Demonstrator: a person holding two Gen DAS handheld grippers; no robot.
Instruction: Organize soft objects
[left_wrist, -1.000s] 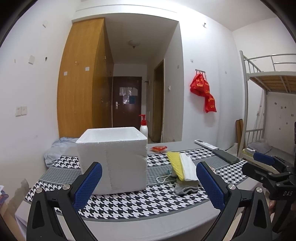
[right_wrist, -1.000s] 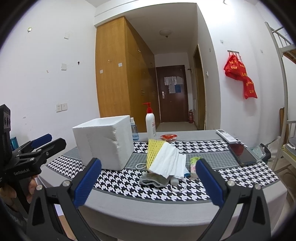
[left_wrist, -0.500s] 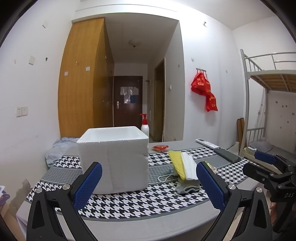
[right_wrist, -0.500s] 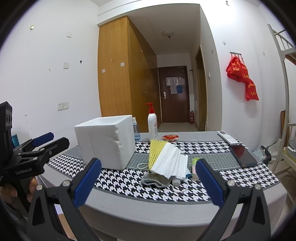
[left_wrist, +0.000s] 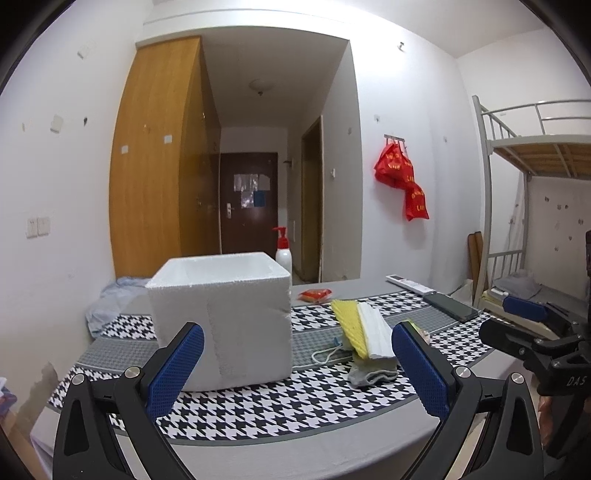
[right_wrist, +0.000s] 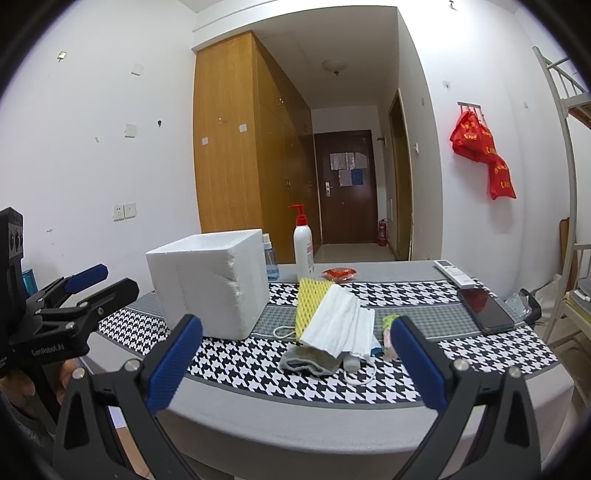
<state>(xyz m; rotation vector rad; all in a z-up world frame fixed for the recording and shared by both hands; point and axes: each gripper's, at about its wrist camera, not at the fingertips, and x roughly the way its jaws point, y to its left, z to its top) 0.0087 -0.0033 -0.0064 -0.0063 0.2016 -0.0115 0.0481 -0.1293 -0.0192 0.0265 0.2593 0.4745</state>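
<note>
My left gripper (left_wrist: 297, 363) and right gripper (right_wrist: 297, 363), both wide, empty, lower frame. Risk: snagging face mask (right_wrist: 338, 323) ear loop, dragging centre-frame pile off table (right_wrist: 332, 424).

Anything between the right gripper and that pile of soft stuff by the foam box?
Nothing visible. The right gripper is open, short of the table edge, and only bare patterned table runner lies between it and the pile: white mask, yellow foam net, grey sock.

Even indoor light, sharp, fisheye-bent dark corners.
</note>
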